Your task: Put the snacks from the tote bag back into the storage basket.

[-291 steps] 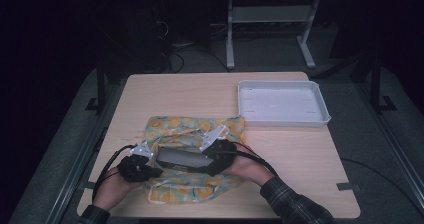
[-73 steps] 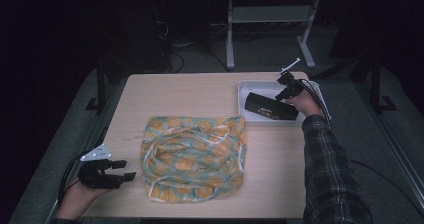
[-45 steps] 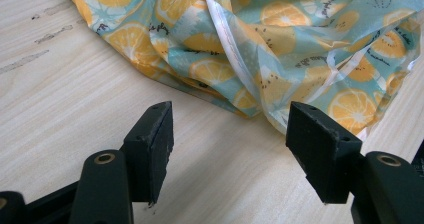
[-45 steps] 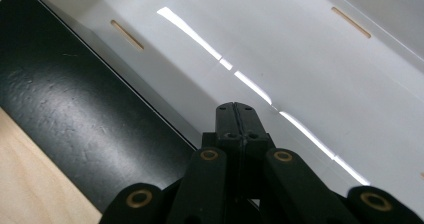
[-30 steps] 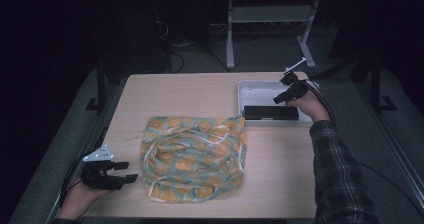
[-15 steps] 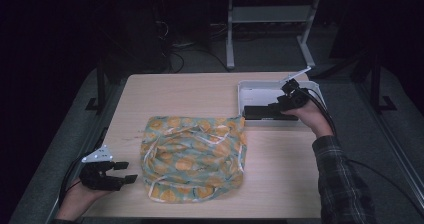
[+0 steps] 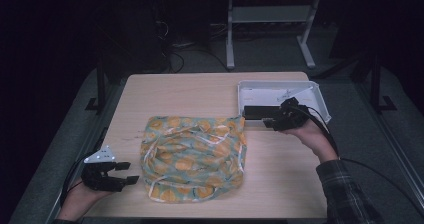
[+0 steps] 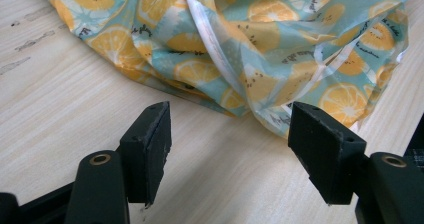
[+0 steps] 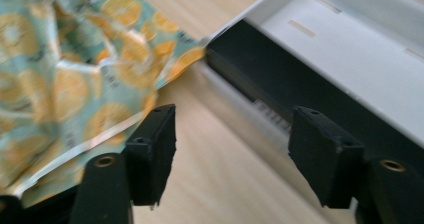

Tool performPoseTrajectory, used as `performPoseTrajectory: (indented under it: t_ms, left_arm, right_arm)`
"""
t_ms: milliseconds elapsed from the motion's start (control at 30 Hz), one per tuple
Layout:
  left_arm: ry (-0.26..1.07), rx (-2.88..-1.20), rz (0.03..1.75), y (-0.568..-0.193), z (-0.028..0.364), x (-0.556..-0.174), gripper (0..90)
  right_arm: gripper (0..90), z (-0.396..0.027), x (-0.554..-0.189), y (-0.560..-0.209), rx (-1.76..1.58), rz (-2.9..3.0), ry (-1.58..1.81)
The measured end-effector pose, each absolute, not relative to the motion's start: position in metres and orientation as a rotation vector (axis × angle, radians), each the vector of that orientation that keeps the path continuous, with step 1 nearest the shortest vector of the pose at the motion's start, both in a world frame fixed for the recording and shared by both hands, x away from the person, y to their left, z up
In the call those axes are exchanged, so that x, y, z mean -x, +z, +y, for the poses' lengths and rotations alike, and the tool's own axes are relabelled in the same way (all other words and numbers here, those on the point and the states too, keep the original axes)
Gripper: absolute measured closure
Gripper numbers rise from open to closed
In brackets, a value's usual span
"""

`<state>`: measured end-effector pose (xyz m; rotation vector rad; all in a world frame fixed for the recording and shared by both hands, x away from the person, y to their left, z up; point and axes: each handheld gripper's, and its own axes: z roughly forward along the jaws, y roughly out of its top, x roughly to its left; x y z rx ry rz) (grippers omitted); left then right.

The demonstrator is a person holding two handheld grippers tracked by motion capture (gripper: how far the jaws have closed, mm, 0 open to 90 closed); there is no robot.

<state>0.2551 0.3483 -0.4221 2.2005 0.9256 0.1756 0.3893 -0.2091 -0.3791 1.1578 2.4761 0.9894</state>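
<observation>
At the right of the high view, the right tool (image 7: 272, 122) sits at the near rim of the white tray (image 7: 320, 96), its jaws having just been opening, with nothing between them. The black box (image 7: 257, 112) lies inside the tray along its near wall, seemingly flat, though the view is dim. The lemon-print cloth bag (image 7: 195, 156) lies crumpled at the centre of the desk (image 7: 200, 91). At lower left, the left tool (image 7: 127, 173) rests spread open, empty, just beside the bag's edge.

Black box (image 7: 261, 112) lying flat in white tray (image 7: 320, 95)
</observation>
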Motion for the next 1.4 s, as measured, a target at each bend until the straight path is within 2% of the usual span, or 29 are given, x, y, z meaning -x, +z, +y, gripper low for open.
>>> performPoseTrajectory:
  t_ms: [467,1067,1400]
  left_arm:
    - [0.170,-2.197,0.922,-0.421,0.341,-0.253,31.3]
    - [0.195,-2.245,0.888,-0.421,0.332,-0.253,28.8]
    - [0.200,-2.235,0.894,-0.420,0.331,-0.255,28.3]
  right_arm:
    - [28.4,-0.200,-0.328,-0.399,-1.094,2.483,1.033]
    - [14.1,-0.187,-0.271,-0.428,-1.081,2.433,1.138]
    - [12.4,-0.188,-0.259,-0.437,-1.102,2.421,1.121]
